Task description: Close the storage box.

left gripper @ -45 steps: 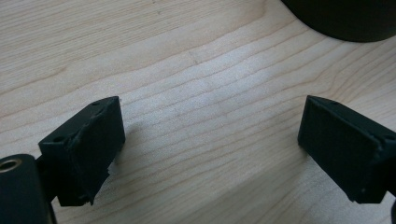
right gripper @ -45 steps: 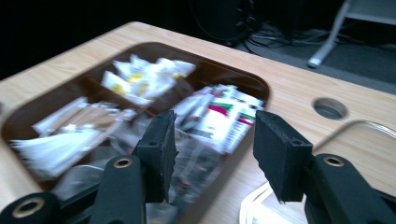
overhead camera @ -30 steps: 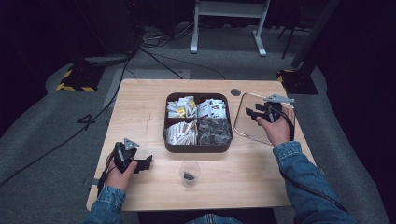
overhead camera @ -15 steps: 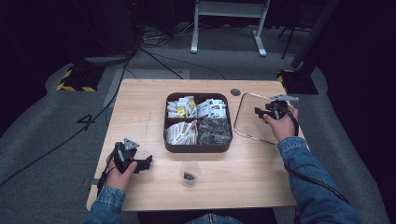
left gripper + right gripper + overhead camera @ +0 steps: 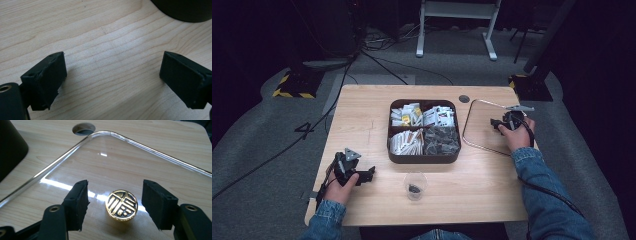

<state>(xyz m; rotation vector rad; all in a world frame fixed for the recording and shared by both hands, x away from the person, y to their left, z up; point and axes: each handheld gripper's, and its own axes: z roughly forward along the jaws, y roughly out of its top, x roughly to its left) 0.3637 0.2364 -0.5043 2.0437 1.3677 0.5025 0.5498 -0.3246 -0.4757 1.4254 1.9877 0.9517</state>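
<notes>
Your right gripper stands with its jaws apart, one on each side of the gold knob at the middle of the clear glass lid, which seems to lie flat on the table right of the dark sectioned box. Your left gripper, jaws also apart and holding nothing, hovers over bare wood, well away. The room around is dark.

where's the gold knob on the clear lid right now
In the right gripper view the gold knob sits between the right gripper's open fingers, on the clear lid.
</notes>
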